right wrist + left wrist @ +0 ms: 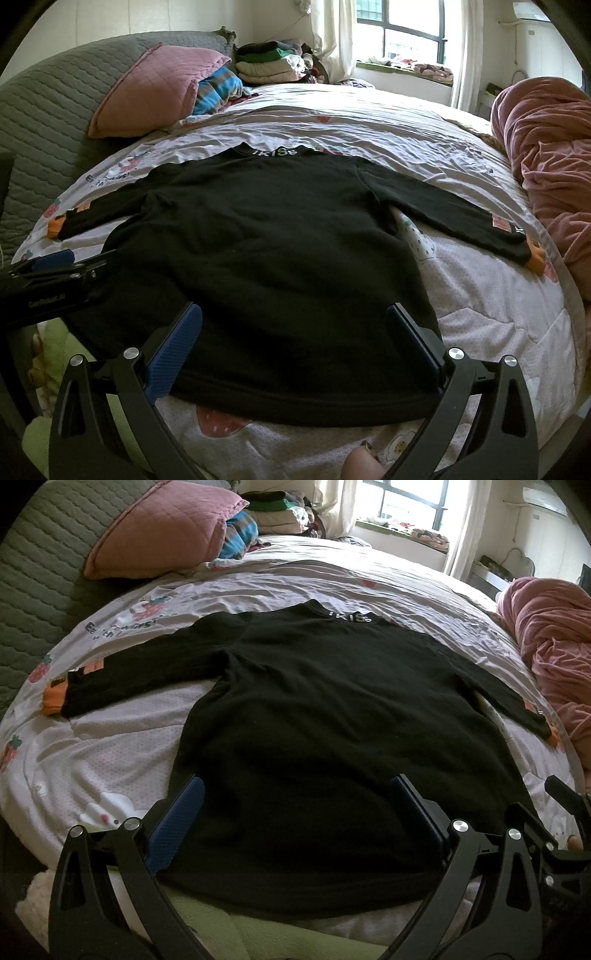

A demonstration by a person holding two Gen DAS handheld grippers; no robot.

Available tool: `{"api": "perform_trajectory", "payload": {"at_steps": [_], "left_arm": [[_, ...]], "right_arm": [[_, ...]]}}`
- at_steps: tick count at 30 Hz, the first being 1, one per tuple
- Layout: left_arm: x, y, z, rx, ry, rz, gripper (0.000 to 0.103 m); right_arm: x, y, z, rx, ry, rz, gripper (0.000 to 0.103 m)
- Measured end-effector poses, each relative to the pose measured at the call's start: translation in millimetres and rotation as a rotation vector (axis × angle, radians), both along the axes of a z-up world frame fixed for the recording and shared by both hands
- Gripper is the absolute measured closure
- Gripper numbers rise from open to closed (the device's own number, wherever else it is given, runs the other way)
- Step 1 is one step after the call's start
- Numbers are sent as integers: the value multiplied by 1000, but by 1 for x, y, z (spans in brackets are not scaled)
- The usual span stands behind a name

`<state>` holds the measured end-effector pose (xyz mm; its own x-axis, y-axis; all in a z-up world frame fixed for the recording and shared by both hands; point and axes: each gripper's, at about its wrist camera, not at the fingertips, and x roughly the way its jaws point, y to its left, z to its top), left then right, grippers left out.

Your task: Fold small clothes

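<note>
Left gripper [295,819]: jaws spread wide over the near hem of the shirt, blue pads on either side, nothing held.
Right gripper [293,341]: jaws likewise wide apart above the hem, holding nothing.
Bed cover [498,314]: white, strawberry-printed, wrinkled; bears all the items below.
Black shirt [266,258]: long-sleeved, laid flat at the middle of the cover, collar away from the cameras, sleeves stretched out to both sides, orange cuffs at their ends.
Pink blanket [546,147]: bunched at the right edge, near one cuff.
Pink pillow [159,528]: propped against the quilted headboard at far left.
Folded clothes [273,62]: stacked beyond the pillow.
</note>
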<state>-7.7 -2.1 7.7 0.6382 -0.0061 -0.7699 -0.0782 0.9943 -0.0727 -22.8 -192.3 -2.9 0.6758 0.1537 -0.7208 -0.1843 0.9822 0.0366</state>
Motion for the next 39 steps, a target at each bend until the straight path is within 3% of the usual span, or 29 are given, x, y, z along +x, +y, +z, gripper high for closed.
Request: {"api": "perform_trajectory", "payload": {"at_steps": [21, 39], "left_arm": [[2, 2, -1, 10, 1, -1, 9], [40, 9, 1, 3, 25, 10, 9]], "right_arm": [[1, 1, 1, 3, -1, 4, 4], [42, -3, 1, 60, 6, -3, 4]]}}
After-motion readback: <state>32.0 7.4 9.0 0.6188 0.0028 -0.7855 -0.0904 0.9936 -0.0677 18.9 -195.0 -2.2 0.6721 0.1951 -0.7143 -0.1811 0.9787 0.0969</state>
